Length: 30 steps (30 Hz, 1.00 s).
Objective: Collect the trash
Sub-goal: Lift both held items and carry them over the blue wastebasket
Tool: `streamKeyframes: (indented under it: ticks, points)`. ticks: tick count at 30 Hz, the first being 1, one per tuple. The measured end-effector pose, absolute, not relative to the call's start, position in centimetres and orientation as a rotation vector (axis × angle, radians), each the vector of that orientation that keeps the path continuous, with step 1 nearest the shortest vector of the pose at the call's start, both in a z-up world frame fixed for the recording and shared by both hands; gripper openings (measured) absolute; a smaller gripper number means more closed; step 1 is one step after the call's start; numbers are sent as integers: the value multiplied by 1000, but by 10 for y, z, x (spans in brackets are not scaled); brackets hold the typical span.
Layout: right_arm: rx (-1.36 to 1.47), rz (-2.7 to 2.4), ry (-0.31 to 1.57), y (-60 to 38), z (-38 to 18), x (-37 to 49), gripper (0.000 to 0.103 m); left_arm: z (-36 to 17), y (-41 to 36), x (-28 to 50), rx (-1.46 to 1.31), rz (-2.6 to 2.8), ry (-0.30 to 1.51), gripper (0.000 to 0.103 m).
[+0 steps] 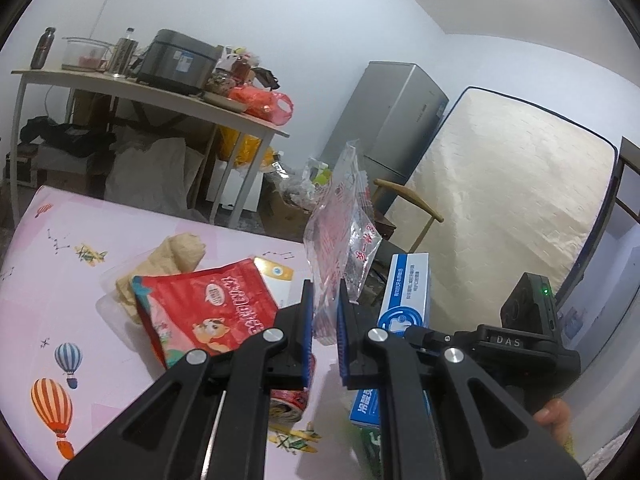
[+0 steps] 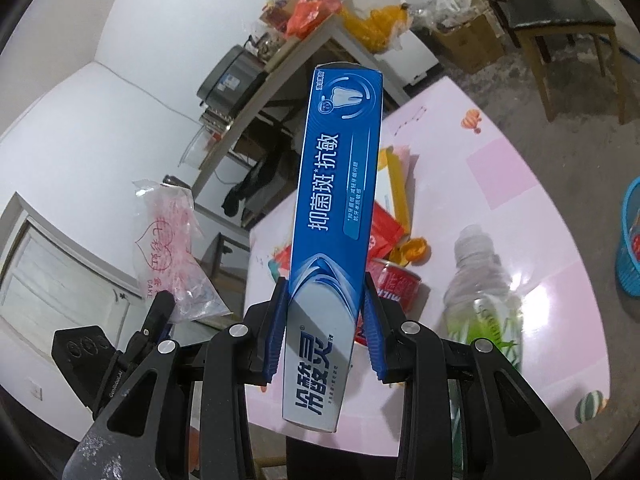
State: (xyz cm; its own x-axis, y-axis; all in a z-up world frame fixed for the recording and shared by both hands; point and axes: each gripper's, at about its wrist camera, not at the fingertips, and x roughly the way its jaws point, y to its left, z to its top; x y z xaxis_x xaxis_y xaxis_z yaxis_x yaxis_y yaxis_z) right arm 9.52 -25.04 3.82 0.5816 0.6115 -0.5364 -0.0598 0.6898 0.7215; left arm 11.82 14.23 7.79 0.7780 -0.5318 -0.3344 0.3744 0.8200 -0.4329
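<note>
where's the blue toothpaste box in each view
Left wrist view: toothpaste box stands lower right of centre, held in the right gripper just beyond this gripper's jaws.
Right wrist view: toothpaste box fills the centre, upright between the jaws.
Shared landmark: the red snack pouch on the pink table.

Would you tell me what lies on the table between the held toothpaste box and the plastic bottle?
In the right wrist view, a red can stands between the toothpaste box and the plastic bottle, with an orange scrap behind it on the pink table.

Pink table (image 1: 60,272) under red pouch (image 1: 204,312), can (image 2: 398,282), bottle (image 2: 484,280).
</note>
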Motion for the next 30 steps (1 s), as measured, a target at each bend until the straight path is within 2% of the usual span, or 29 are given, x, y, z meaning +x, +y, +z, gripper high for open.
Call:
streamKeyframes:
  ticks: [20, 30]
  points:
    - [843, 296, 729, -352, 41, 61, 33, 104, 50, 134, -304, -629, 522, 9]
    - [971, 130, 685, -425, 9, 31, 33, 103, -28, 169, -217, -723, 690, 10]
